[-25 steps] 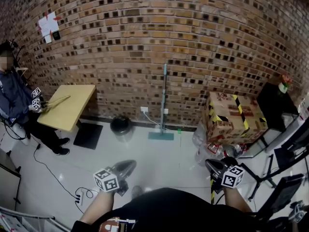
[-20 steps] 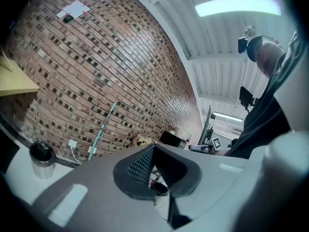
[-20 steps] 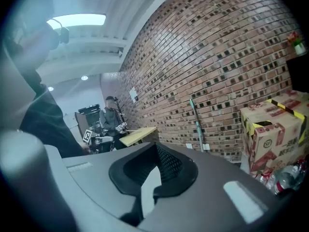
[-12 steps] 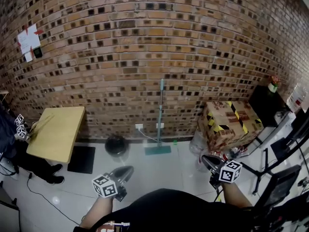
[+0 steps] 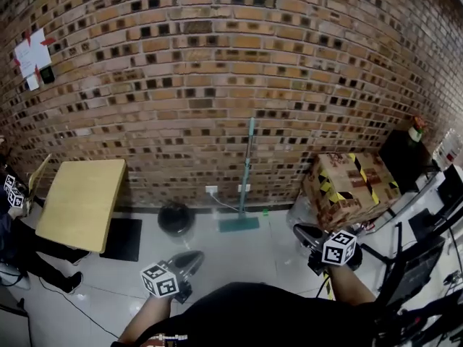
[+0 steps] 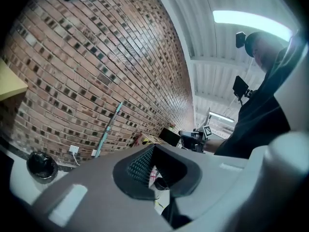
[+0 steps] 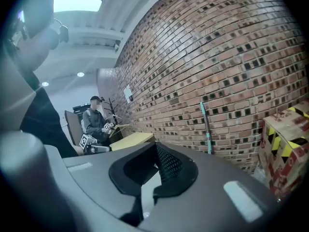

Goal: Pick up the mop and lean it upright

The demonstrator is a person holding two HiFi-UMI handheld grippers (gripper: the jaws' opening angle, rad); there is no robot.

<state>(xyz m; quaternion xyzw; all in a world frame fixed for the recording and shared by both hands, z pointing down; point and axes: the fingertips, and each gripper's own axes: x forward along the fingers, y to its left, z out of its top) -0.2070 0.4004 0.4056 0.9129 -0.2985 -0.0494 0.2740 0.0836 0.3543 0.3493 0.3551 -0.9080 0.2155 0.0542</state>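
The mop [image 5: 247, 170] leans upright against the brick wall [image 5: 217, 63], its head flat on the floor to prop the handle, so the task looks done. The left tool [image 5: 192, 256] and right tool [image 5: 299, 231] are clenched on nothing, well apart from it. A black bin [image 5: 176, 217] and a taped cardboard box [image 5: 349, 183] flank the mop without blocking it.

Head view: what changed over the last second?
Nothing was grabbed or released. The view shifted, so the seated person slid mostly off the left edge. The right gripper edged up and left in frame. Unchanged: the mop leans upright against the brick wall, and the left gripper and right gripper are shut and empty.
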